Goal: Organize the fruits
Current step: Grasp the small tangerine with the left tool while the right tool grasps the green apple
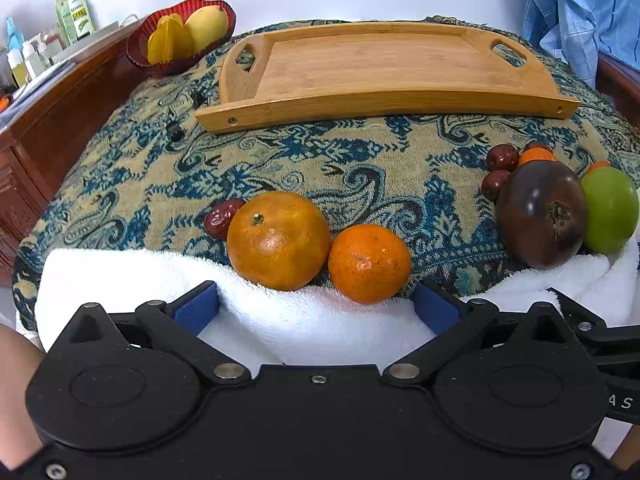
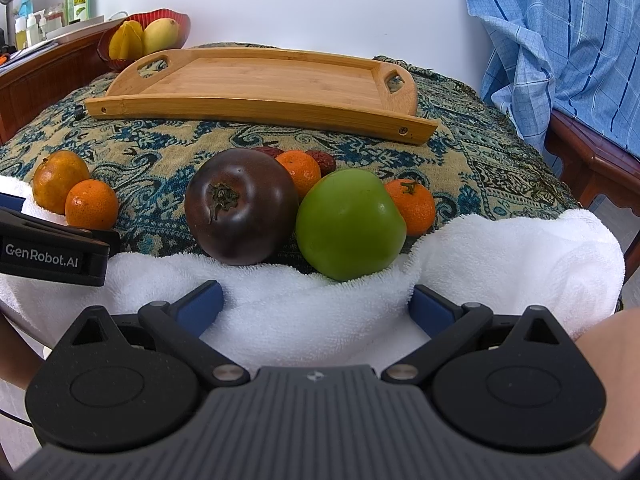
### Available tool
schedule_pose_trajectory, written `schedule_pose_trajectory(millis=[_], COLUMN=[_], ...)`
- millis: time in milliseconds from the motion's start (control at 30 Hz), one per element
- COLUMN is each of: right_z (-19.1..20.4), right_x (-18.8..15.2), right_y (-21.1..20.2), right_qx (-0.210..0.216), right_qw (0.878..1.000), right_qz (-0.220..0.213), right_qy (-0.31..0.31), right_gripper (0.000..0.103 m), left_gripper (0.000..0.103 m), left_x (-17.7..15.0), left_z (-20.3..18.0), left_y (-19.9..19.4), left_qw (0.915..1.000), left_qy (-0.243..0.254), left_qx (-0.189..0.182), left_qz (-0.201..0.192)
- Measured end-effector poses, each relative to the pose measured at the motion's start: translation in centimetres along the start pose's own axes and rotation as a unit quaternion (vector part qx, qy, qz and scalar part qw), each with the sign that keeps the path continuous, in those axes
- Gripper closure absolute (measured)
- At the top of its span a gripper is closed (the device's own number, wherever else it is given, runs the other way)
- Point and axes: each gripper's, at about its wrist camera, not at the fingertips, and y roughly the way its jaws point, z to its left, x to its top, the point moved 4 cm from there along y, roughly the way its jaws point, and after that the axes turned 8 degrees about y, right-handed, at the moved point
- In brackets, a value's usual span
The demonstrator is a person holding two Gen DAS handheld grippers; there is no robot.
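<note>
Left gripper (image 1: 316,306), right gripper (image 2: 316,304) hovering spread, empty; lower-centre green tomato (image 2: 350,220) risking rolling off towel (image 2: 500,256).

Clear: patterned cloth (image 1: 320,160) betw. bamboo tray (image 1: 380,68) & fruit row; tray floor bare. Blocking: two oranges (image 1: 279,240) touching, front-left; dark tomato (image 2: 240,206) + green tomato (image 2: 350,224) touching, front-right; white towel (image 2: 320,304) ridge at near edge

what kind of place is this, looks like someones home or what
Probably a room in a home, not a lab. The fruit lies on a paisley cloth over dark wooden furniture, a side ledge holds household bottles, and a blue checked garment hangs by the wall.
</note>
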Motion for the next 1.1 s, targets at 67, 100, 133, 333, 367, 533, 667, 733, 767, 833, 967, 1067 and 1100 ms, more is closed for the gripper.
schedule_pose_trajectory(millis=[67,100,133,333,367,533,667,733,767,833,967,1067,1100], right_z=[0.0,0.0,0.0,0.1,0.1,0.1,-0.4,-0.8,-1.0,-1.1,-1.3,-1.2,-1.2], right_x=[0.0,0.0,0.0,-0.1,-0.1,0.0,0.5,0.7,0.8,1.0,1.9,2.2,2.2], right_y=[-0.2,-0.2,-0.2,-0.1,-0.1,0.0,-0.2,-0.8,-1.1,-1.6,-3.1,-2.8,-2.8], right_qx=[-0.001,-0.002,-0.002,-0.007,-0.008,-0.003,0.010,0.019,0.022,0.023,0.017,0.010,0.010], right_qw=[1.000,1.000,1.000,1.000,1.000,1.000,1.000,0.999,0.999,0.999,0.998,0.998,0.998], right_qz=[-0.002,-0.002,-0.002,-0.002,-0.003,0.004,0.015,0.009,0.003,-0.006,-0.050,-0.056,-0.056], right_qy=[0.001,0.005,0.005,0.008,0.007,0.001,0.015,0.027,0.031,0.033,0.018,0.002,0.002], right_gripper=[0.000,0.000,0.000,0.000,0.000,0.000,0.000,0.000,0.000,0.003,0.007,0.017,0.022], left_gripper=[0.000,0.000,0.000,0.000,0.000,0.000,0.004,0.008,0.011,0.020,0.033,0.044,0.049], left_x=[0.0,0.0,0.1,0.1,0.1,0.1,0.4,0.3,0.2,0.2,0.4,0.8,1.0], left_z=[-0.1,-0.2,-0.2,0.0,-0.1,0.0,0.4,0.7,0.9,1.0,0.6,-0.2,-0.4], left_y=[0.0,0.0,0.0,0.2,0.3,0.4,-0.5,-1.4,-1.8,-2.8,-4.8,-5.2,-5.1], left_qw=[1.0000,0.9999,0.9999,1.0000,0.9999,1.0000,0.9999,0.9996,0.9993,0.9987,0.9969,0.9950,0.9947], left_qy=[0.000,0.000,0.000,0.003,0.006,0.006,-0.005,-0.010,-0.011,-0.012,0.000,0.007,0.009], left_qx=[0.007,0.010,0.011,0.008,0.008,0.005,-0.013,-0.025,-0.033,-0.044,-0.061,-0.077,-0.082], left_qz=[-0.001,-0.001,0.000,-0.001,-0.001,0.003,0.000,-0.010,-0.015,-0.023,-0.050,-0.063,-0.062])
